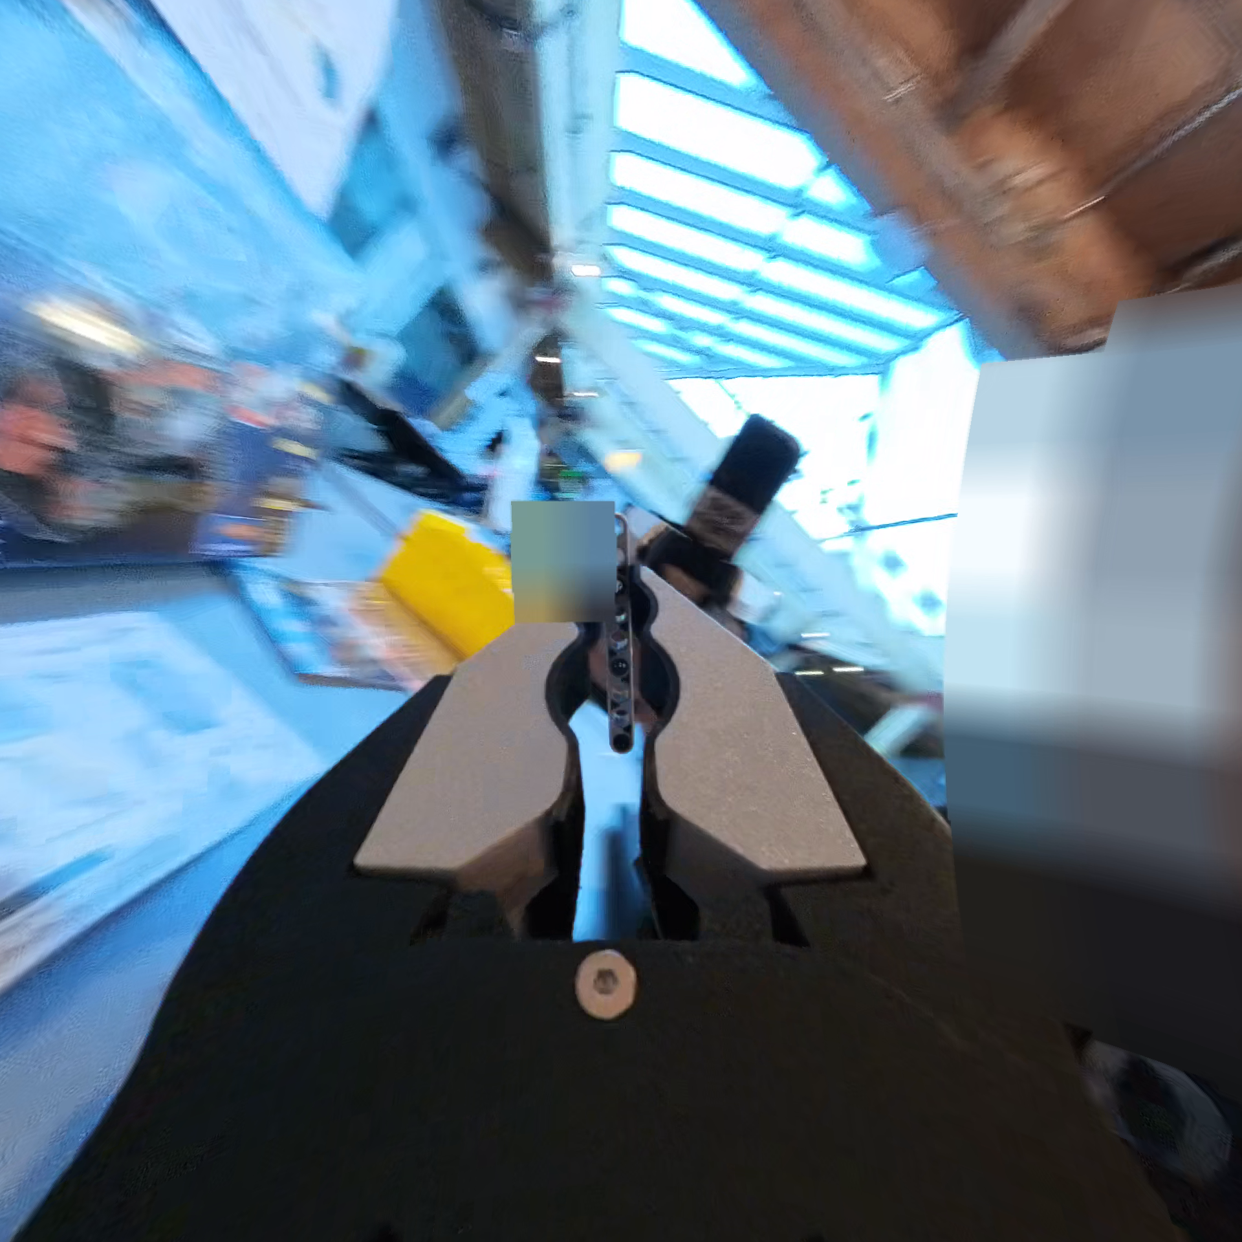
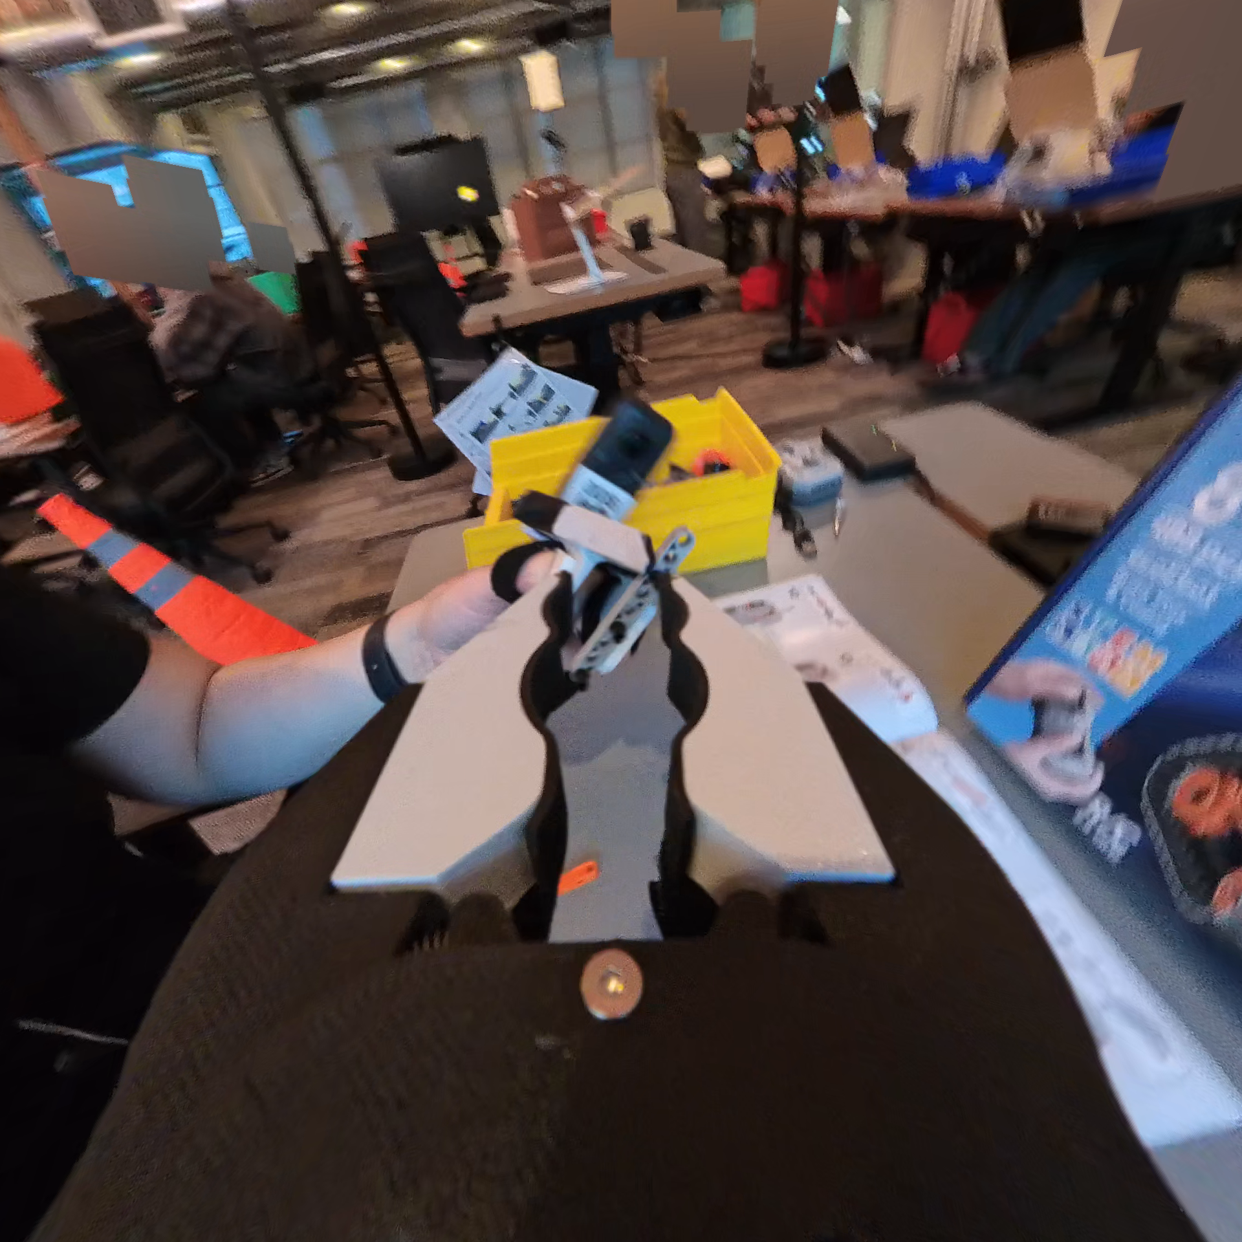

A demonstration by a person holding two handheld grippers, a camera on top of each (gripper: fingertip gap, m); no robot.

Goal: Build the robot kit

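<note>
My left gripper (image 1: 618, 605) is shut on a thin grey beam with holes (image 1: 622, 672), which stands up between its fingertips. The background in this view is blurred. In the right wrist view a person's hand (image 2: 443, 625) holds that left gripper (image 2: 638, 571) with the beam (image 2: 672, 551) just in front of my right gripper (image 2: 611, 588). My right gripper is open, and the beam's lower end lies between its fingertips. I cannot tell whether they touch it. My right gripper shows as a black body (image 1: 746, 470) behind the beam in the left wrist view.
A yellow bin (image 2: 706, 497) with small parts stands on the grey table (image 2: 907, 571) behind the grippers. It also shows in the left wrist view (image 1: 443, 585). A blue box (image 2: 1142, 605) leans at the right, printed sheets (image 2: 820, 645) lie below it, and a small orange part (image 2: 578, 877) lies under my fingers. My left and right fingertips are right by each other.
</note>
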